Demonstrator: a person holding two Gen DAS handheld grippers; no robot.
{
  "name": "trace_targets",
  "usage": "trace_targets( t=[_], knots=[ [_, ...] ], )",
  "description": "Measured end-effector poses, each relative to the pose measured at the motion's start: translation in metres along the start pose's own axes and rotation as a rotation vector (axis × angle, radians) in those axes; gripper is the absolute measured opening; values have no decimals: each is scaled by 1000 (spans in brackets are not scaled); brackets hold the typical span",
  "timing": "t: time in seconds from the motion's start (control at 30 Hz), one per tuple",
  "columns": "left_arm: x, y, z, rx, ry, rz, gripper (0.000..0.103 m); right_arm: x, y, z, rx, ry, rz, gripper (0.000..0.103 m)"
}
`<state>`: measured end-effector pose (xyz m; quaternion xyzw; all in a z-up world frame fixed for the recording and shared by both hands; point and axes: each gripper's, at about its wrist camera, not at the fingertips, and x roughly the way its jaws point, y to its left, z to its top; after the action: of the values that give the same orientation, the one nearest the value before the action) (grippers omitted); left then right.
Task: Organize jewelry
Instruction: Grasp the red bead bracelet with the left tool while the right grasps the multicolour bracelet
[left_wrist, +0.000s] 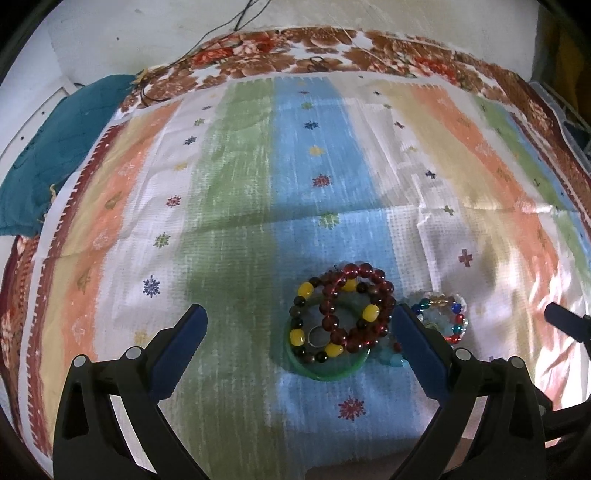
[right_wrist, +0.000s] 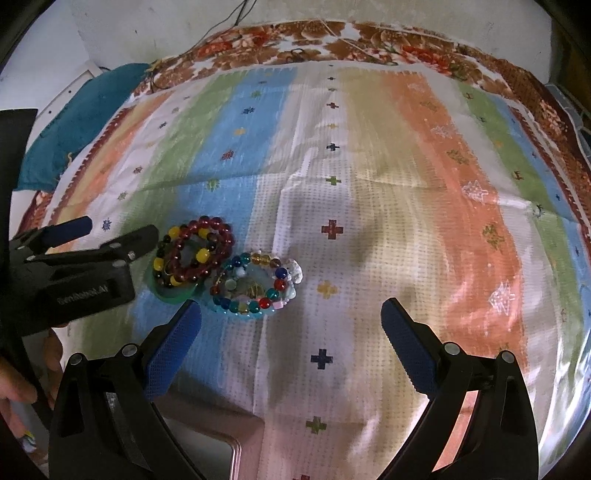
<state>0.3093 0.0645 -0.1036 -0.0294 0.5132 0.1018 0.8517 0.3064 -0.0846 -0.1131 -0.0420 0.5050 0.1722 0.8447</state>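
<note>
A dark red bead bracelet (left_wrist: 373, 295) and a yellow-and-dark bead bracelet (left_wrist: 301, 325) lie piled on a green bangle (left_wrist: 325, 373); a small ring (left_wrist: 317, 336) sits inside it. To its right lies a multicoloured bead bracelet (left_wrist: 448, 317) on a light blue bangle. The same piles show in the right wrist view: red bracelet (right_wrist: 218, 236), multicoloured bracelet (right_wrist: 258, 284). My left gripper (left_wrist: 299, 317) is open and empty, its jaws either side of the green bangle pile. My right gripper (right_wrist: 291, 314) is open and empty, just right of the multicoloured pile.
Everything lies on a striped cloth (left_wrist: 240, 166) over a floral tablecloth (left_wrist: 295, 48). A teal cloth (left_wrist: 59, 147) lies at the far left. A cable (left_wrist: 221, 29) runs along the back wall. A pinkish box corner (right_wrist: 221, 435) sits at the near edge.
</note>
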Motion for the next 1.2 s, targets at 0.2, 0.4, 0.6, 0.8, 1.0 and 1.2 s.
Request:
trace_targets(
  t=[0.2, 0.4, 0.6, 0.8, 1.0, 1.2],
  knots=[
    [11, -2, 8, -3, 32, -38, 85, 13, 0, 6, 10, 18, -23, 88],
    [24, -10, 11, 40, 54, -77, 68, 29, -5, 7, 33, 65, -18, 79],
    [33, -13, 9, 52, 73, -130, 55, 38, -9, 9, 55, 92, 10, 64],
    [41, -13, 6, 50, 95, -189, 48, 50, -8, 8, 64, 132, 43, 44],
    [46, -13, 8, 61, 109, -191, 43, 55, -4, 9, 47, 142, 47, 33],
    [60, -12, 11, 70, 157, -184, 34, 57, -1, 8, 24, 143, 46, 20]
  ],
)
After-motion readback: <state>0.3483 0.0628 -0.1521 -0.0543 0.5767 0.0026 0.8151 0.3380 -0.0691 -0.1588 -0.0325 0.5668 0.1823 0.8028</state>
